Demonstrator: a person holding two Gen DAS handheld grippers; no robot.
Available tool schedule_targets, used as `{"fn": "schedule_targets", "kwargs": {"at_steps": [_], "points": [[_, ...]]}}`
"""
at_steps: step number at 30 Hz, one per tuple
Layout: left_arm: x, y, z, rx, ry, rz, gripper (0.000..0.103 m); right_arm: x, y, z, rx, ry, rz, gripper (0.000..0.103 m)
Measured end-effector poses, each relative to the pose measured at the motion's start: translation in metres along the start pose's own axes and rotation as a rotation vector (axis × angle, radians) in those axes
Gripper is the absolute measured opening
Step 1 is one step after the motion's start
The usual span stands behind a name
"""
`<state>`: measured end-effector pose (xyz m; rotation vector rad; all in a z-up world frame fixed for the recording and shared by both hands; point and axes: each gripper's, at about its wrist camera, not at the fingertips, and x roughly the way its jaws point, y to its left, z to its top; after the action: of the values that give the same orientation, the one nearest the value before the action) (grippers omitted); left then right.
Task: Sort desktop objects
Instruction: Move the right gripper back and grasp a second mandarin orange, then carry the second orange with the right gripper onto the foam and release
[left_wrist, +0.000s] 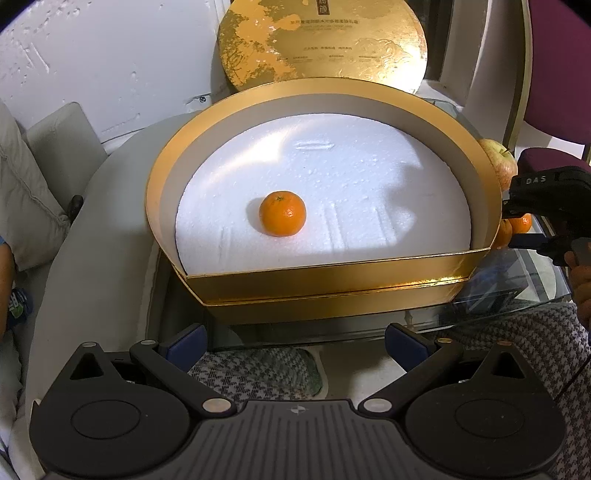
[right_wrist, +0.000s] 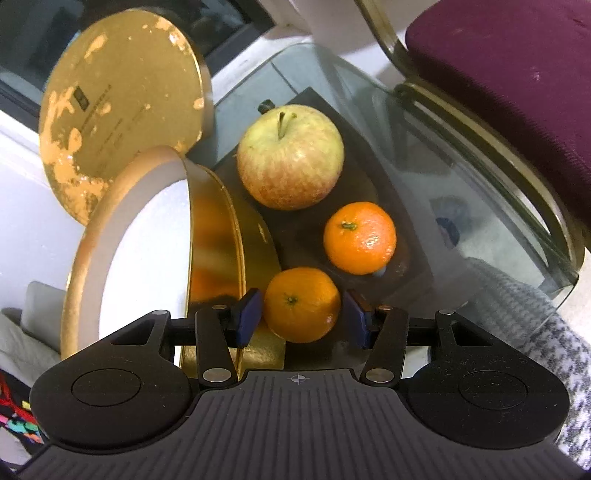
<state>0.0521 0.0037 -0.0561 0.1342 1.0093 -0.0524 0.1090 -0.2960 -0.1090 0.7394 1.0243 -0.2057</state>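
A gold round box (left_wrist: 332, 284) lined with white foam stands on the glass table, with one tangerine (left_wrist: 282, 213) inside it. My left gripper (left_wrist: 295, 349) hangs open in front of the box with nothing between its fingers. To the right of the box, on a dark board (right_wrist: 373, 173), lie an apple (right_wrist: 290, 157) and two tangerines. My right gripper (right_wrist: 303, 319) straddles the nearer tangerine (right_wrist: 301, 304). Its left pad is at the fruit's skin, and a small gap shows at the right pad, so it is open. The other tangerine (right_wrist: 360, 238) lies just beyond.
The box's gold lid (right_wrist: 122, 122) leans upright against the wall behind the box. A maroon chair (right_wrist: 517, 55) stands at the right of the glass table (right_wrist: 461, 155). A person's checked sleeve (right_wrist: 535, 314) is at the near right. A grey cushion (left_wrist: 33, 192) lies to the left.
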Motion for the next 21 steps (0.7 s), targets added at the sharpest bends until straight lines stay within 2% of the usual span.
{"fn": "schedule_targets", "kwargs": {"at_steps": [3,5,11,21], "points": [[-0.001,0.002,0.0,-0.006,0.0,0.002,0.102,0.001,0.003,0.0,0.0,-0.009,-0.013,0.053],[-0.001,0.003,0.0,-0.011,0.0,0.004,0.102,0.001,0.002,0.0,0.002,-0.012,-0.019,0.048],[-0.008,0.007,-0.004,-0.022,-0.014,0.001,0.102,-0.007,-0.005,-0.004,0.031,0.003,0.008,0.046],[-0.024,0.028,-0.009,-0.084,-0.052,-0.013,0.102,-0.059,-0.014,-0.02,0.035,-0.042,0.033,0.046]]}}
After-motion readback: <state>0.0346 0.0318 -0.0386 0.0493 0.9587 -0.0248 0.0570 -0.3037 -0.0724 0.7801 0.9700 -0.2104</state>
